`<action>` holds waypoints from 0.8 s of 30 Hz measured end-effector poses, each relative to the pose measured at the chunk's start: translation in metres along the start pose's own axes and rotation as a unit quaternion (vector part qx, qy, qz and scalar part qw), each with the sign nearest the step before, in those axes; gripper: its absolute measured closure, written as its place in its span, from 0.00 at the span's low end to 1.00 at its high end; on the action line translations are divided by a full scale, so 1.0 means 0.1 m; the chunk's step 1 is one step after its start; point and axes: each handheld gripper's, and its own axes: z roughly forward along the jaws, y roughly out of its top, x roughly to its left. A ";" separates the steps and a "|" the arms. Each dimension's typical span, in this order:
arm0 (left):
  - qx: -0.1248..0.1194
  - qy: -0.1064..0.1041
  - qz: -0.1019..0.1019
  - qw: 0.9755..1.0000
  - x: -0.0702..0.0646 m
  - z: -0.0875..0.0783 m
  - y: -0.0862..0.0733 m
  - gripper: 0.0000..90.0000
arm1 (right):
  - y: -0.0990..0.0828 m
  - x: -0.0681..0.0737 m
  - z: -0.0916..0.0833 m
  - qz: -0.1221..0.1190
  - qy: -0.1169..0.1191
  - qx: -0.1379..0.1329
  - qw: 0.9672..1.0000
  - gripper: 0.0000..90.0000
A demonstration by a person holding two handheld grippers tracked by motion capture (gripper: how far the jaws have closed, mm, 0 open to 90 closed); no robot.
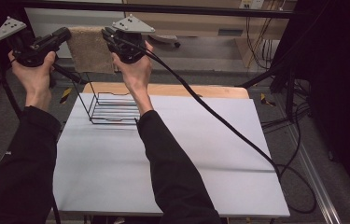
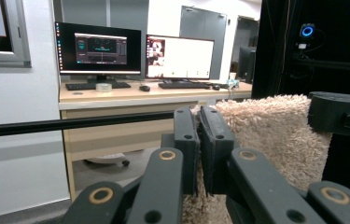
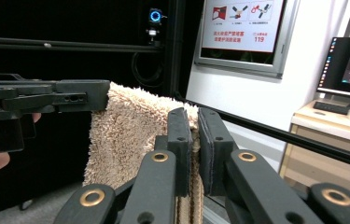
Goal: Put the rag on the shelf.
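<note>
I see white table [image 1: 172, 154], wire rack [image 1: 112, 109] at back | left gripper [image 1: 63, 35] and right gripper [image 1: 108, 36] each clamp the towel [image 1: 90, 49], stretched above rack | left gripper view adds monitors [image 2: 98, 46] on desk

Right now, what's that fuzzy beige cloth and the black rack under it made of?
The fuzzy beige cloth looks like soft, shaggy fabric, perhaps terry or microfibre: its surface is tufted and matte. The black wire rack looks like thin metal rods with a dark coating, though painted or bare is unclear.
</note>
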 end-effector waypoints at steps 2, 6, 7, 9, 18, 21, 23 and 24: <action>0.003 0.003 0.004 1.000 0.00 0.04 0.00 0.96 | 0.00 -0.01 0.01 -0.001 -0.002 0.000 1.000 0.94; 0.006 0.005 0.010 1.000 0.02 0.11 -0.02 0.96 | -0.02 -0.07 0.05 -0.005 -0.006 0.005 1.000 0.94; 0.009 0.005 0.008 1.000 0.04 0.13 -0.02 0.96 | -0.02 -0.07 0.06 -0.003 -0.005 0.005 1.000 0.94; 0.009 0.005 0.005 1.000 0.06 0.16 -0.02 0.96 | -0.05 -0.10 0.10 -0.003 -0.004 0.008 1.000 0.94; 0.017 0.007 0.003 1.000 0.13 0.26 -0.11 0.96 | -0.11 -0.16 0.18 -0.007 -0.008 0.019 1.000 0.94; 0.017 0.009 0.001 1.000 0.15 0.28 -0.11 0.96 | -0.12 -0.17 0.22 -0.009 -0.006 0.019 1.000 0.94; 0.016 0.009 0.002 1.000 0.16 0.29 -0.12 0.96 | -0.12 -0.17 0.23 -0.015 -0.008 0.022 1.000 0.94; 0.016 0.008 0.000 1.000 0.16 0.30 -0.13 0.96 | -0.11 -0.18 0.24 -0.014 -0.007 0.021 1.000 0.94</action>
